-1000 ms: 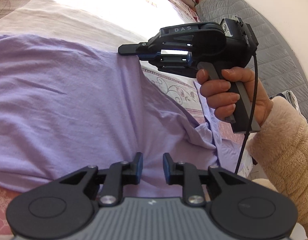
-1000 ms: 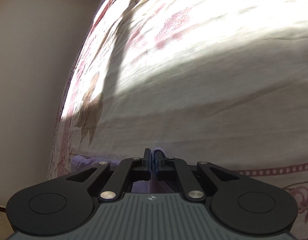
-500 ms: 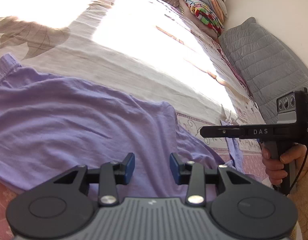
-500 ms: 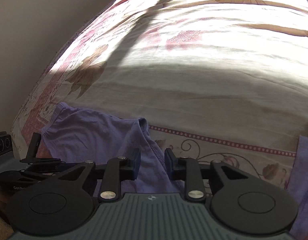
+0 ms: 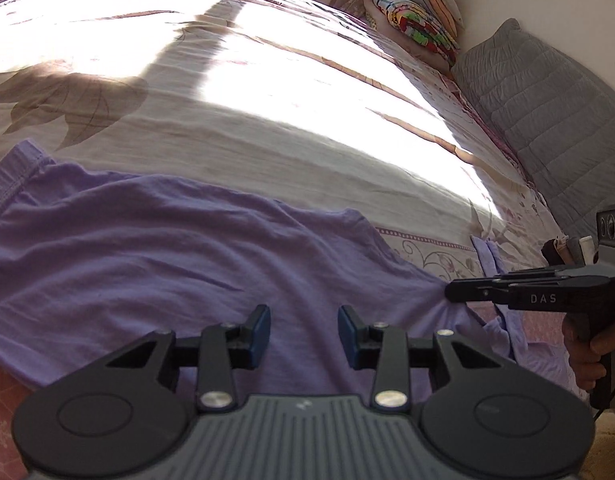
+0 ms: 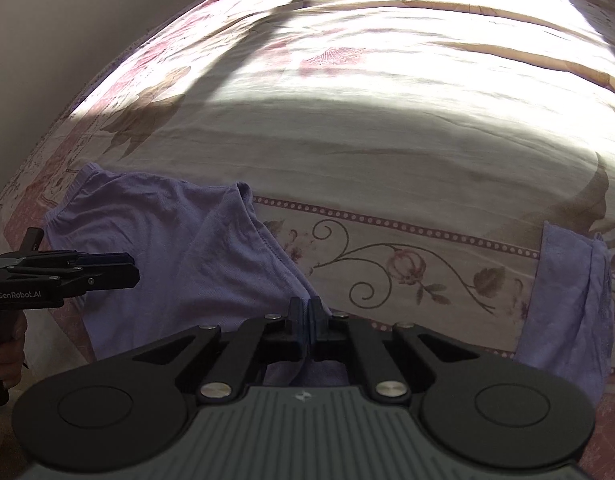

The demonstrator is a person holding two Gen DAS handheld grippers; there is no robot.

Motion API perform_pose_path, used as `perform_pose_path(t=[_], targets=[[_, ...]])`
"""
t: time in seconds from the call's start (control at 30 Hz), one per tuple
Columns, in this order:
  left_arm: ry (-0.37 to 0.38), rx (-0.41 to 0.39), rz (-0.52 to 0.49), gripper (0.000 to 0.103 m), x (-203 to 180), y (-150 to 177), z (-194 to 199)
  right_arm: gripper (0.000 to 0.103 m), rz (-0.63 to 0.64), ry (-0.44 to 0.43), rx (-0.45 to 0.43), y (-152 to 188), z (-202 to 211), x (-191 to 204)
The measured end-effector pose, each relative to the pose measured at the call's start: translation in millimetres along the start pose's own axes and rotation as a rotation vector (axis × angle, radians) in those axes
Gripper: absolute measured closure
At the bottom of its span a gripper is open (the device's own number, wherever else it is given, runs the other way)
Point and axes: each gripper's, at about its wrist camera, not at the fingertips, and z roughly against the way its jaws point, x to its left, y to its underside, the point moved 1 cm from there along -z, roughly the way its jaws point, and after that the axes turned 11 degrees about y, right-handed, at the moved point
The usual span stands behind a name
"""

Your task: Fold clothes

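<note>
A lilac shirt (image 5: 167, 248) lies spread on the flowered bedsheet (image 5: 291, 148). My left gripper (image 5: 303, 322) hovers over its near part, open, with nothing between the blue pads. In the left wrist view my right gripper (image 5: 447, 292) reaches in from the right, its tips at the shirt's bunched right edge. In the right wrist view the right gripper (image 6: 309, 312) is shut, with the shirt's (image 6: 195, 264) hem pinched between its pads. The left gripper (image 6: 133, 270) shows at the left over the shirt. A narrow lilac strip (image 6: 563, 300) lies apart at the right.
A stack of folded colourful clothes (image 5: 419, 20) sits at the bed's far corner, beside a grey quilted cushion (image 5: 547, 120). A plain wall (image 6: 47, 40) runs along the bed's left side. Bright sunlight falls across the far sheet.
The right gripper let go of the fabric it held up, moved right and down, stood open, then shut on the shirt's edge. The left view tilted up toward the far bed.
</note>
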Motion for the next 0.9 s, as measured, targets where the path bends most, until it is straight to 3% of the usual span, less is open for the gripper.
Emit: perform_pose_path(t=[0.13,0.27,0.3,0.37,0.43,0.63,0.73,0.8,0.9], targets=[[-0.014,0.001,-0.015,0.065,-1.8,-0.8,-0.5,0.099,0.01,0.012,0.031,-1.3,-3.3,-2.9],[-0.046,-0.013,-0.04,0.065,-3.5,-1.2,1.8,0.093,-0.002,-0.013,-0.016,-9.5,0.7,4.5],[-0.053,-0.015,-0.039,0.065,-3.0,-1.4,2.1,0.091,-0.001,-0.018,-0.026,-12.6,0.2,7.6],[-0.064,-0.02,-0.037,0.065,-1.9,-1.8,2.7,0.077,0.013,-0.018,-0.047,-20.3,-3.6,16.8],[-0.072,-0.028,-0.033,0.065,-0.4,-2.4,3.6,0.073,0.034,-0.024,-0.069,-29.9,-11.6,28.0],[-0.168,-0.084,-0.023,0.065,10.8,-6.8,14.0,0.072,0.029,-0.035,-0.091,-51.7,-42.5,48.2],[-0.212,-0.092,-0.024,0.065,15.6,-7.7,15.7,0.073,0.031,-0.051,-0.107,-53.8,-52.1,56.7],[-0.213,-0.112,-0.03,0.065,16.5,-8.9,17.1,0.1,0.065,-0.066,-0.129,-53.4,-55.1,64.1],[-0.222,-0.158,-0.097,0.063,14.5,-9.6,13.7,0.099,0.071,-0.007,-0.178,-53.8,-57.4,68.4]])
